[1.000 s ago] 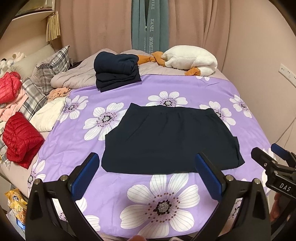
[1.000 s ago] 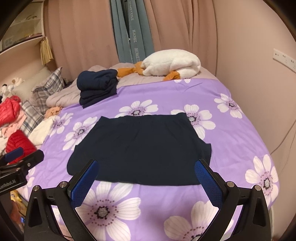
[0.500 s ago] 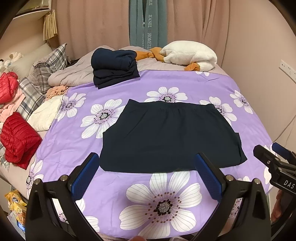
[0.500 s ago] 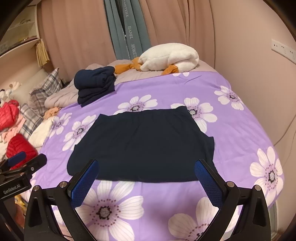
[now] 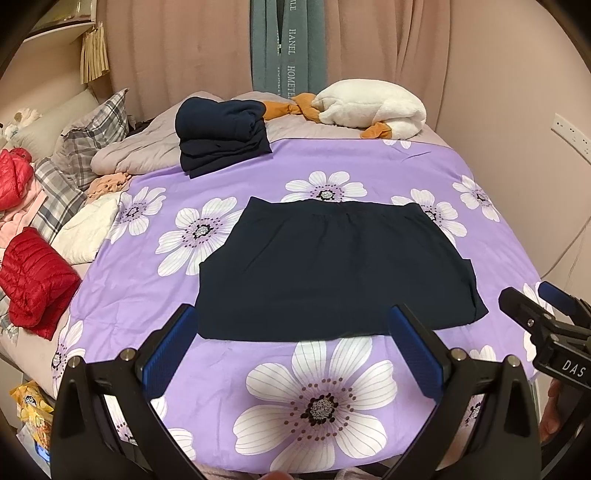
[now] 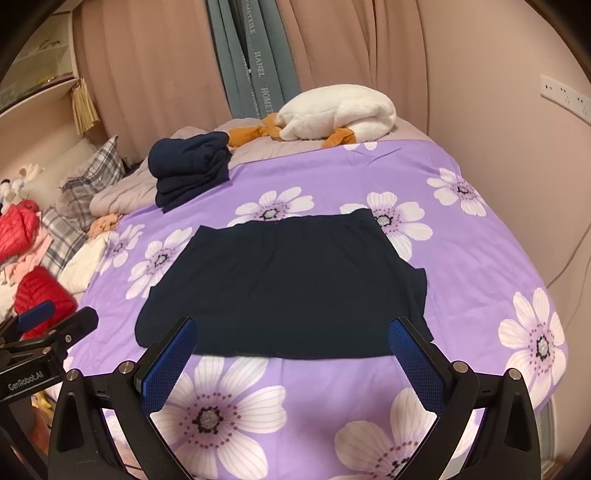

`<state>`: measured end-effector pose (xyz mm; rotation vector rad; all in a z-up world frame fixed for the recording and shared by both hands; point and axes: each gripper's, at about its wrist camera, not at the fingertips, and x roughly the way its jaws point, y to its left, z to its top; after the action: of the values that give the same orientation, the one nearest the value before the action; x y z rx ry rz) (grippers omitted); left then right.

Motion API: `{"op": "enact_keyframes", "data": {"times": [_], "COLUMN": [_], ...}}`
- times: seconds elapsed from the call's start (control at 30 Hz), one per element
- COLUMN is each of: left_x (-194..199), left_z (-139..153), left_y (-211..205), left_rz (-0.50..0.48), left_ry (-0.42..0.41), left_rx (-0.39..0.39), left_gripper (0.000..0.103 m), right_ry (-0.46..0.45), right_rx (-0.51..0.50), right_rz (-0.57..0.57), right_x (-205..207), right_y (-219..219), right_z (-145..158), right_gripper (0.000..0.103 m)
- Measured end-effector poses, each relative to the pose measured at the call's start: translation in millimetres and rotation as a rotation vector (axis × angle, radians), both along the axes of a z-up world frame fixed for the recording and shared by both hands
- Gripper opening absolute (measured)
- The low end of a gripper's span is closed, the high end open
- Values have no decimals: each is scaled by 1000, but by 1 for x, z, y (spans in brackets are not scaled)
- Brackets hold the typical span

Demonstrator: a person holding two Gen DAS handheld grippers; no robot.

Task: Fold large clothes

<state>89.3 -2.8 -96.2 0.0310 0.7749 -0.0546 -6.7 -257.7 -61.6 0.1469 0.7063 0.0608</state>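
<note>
Both tools are matte black, each arm of a claw wedge-shaped with silver screw heads near the joints. The left claw [image 5: 293,345] and right claw [image 6: 295,358] carry blue cross-hatched pads [image 5: 168,354] inside each finger. White lettering reads "GenRobot.AI" and "DAS".

A home bedroom here: a bed [image 5: 424,177] under a purple flowered cover fills the view, plaid pillows [image 5: 92,125] at its left side, pink curtains [image 5: 177,48] drawn across the back wall. Folded dark clothes [image 5: 221,136] and a white blanket [image 5: 373,107] sit on the far end, red jackets [image 5: 33,277] heaped alongside, a shelf [image 5: 55,31] up left.
</note>
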Motion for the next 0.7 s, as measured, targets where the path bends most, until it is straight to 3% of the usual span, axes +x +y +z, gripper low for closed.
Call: {"op": "enact_keyframes", "data": {"times": [0.7], "left_x": [-3], "left_z": [2], "left_y": [-7], "left_rz": [-24], "left_ry": [1], "left_rx": [-17], "left_gripper": [103], "right_ry": [-4], "right_rx": [-4], "right_rz": [6], "right_x": [-1], "right_y": [6], "right_z": [1], "right_gripper": [102]}}
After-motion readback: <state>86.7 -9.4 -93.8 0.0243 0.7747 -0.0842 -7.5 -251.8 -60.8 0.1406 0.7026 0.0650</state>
